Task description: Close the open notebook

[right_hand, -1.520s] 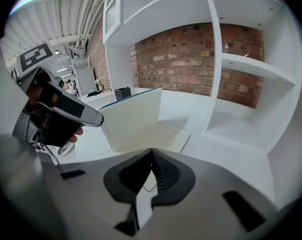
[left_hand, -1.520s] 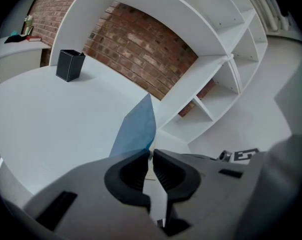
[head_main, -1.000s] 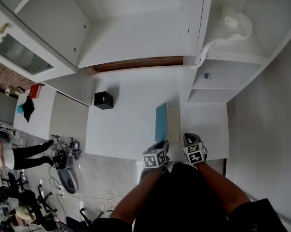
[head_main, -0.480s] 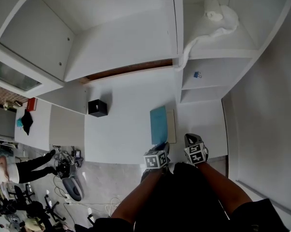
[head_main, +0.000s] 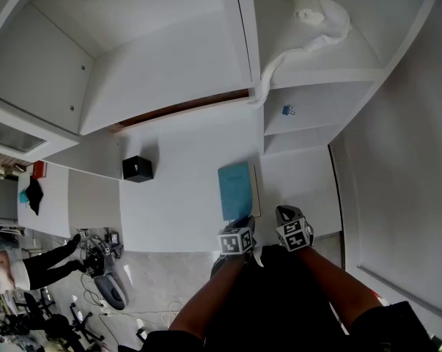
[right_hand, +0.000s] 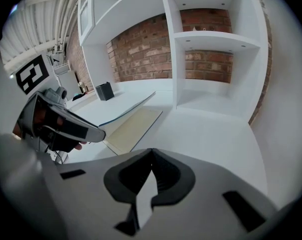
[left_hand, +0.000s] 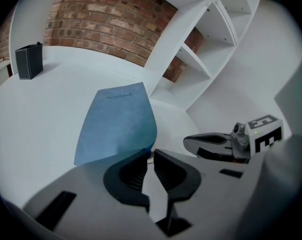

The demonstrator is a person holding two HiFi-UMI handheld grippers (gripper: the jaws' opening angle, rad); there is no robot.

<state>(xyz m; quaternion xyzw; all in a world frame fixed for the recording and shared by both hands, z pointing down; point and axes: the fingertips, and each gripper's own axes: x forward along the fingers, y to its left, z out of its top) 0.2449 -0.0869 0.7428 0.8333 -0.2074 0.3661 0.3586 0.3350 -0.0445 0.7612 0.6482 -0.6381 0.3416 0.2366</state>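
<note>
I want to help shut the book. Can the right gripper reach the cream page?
Probably yes. The right gripper, fingers shut and empty, sits just beside the cream page with only bare table between. The blue cover, held up by the left gripper, slants over it.

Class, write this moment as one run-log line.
left hand-held gripper: shut on notebook cover, cover raised above page | right hand-held gripper: shut, empty | state: not yet closed

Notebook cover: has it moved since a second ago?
Yes. The blue cover has swung rightward over the cream page. Only a sliver of the page now shows beside it, where a wide strip showed before.
</note>
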